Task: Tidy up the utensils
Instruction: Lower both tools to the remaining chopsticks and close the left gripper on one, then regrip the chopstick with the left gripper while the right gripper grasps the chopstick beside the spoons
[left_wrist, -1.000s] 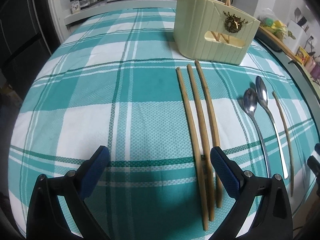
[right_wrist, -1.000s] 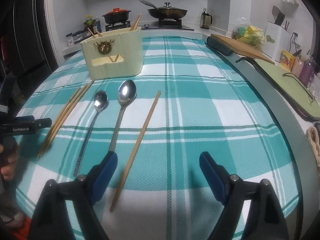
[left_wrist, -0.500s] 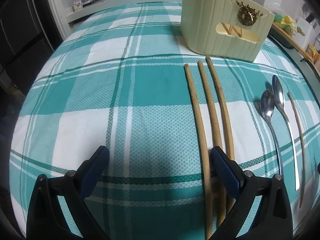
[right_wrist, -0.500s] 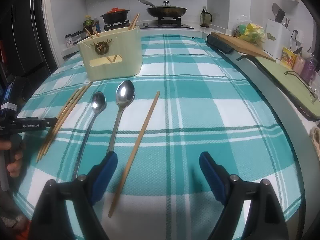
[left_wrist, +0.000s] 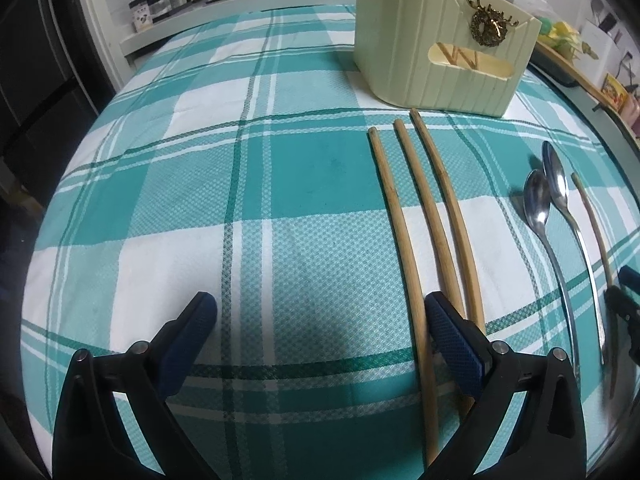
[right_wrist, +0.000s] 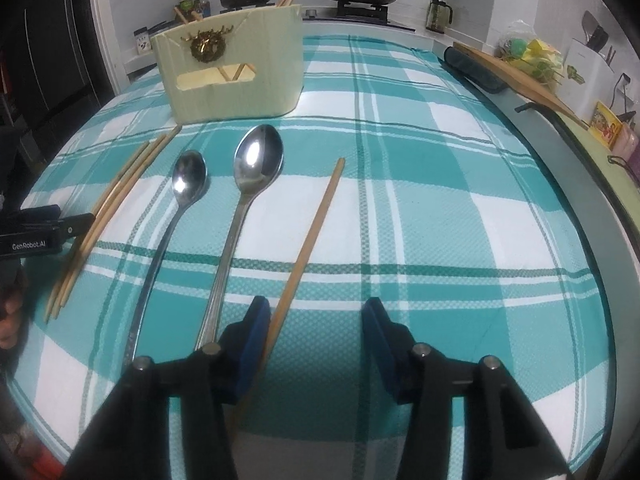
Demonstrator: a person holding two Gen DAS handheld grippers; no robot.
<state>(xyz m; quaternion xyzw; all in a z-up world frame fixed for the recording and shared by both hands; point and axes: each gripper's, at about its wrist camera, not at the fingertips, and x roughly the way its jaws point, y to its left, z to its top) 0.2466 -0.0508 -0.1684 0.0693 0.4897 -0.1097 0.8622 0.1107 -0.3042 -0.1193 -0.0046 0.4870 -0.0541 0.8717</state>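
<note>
Beside your half-open, empty right gripper (right_wrist: 312, 344), lone chopstick (right_wrist: 312, 236) sits under the left pad w/ spoon (right_wrist: 240, 216) adjacent: closing could nudge both. Left gripper (left_wrist: 320, 328) wide open, empty.

Teal-white plaid tablecloth (left_wrist: 280, 208) — cream holder (left_wrist: 432, 60), tan chopsticks (left_wrist: 424, 216), silver spoons (right_wrist: 256, 168).

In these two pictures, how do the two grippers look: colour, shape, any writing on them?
Both are alike. The left gripper and the right gripper have black plastic arms with silver pivot screws, and their jaws carry flat, dark blue, ribbed pads. Seen from the right wrist, the left gripper's side bears white lettering, "GenRobot.AI". No cables show.
</note>
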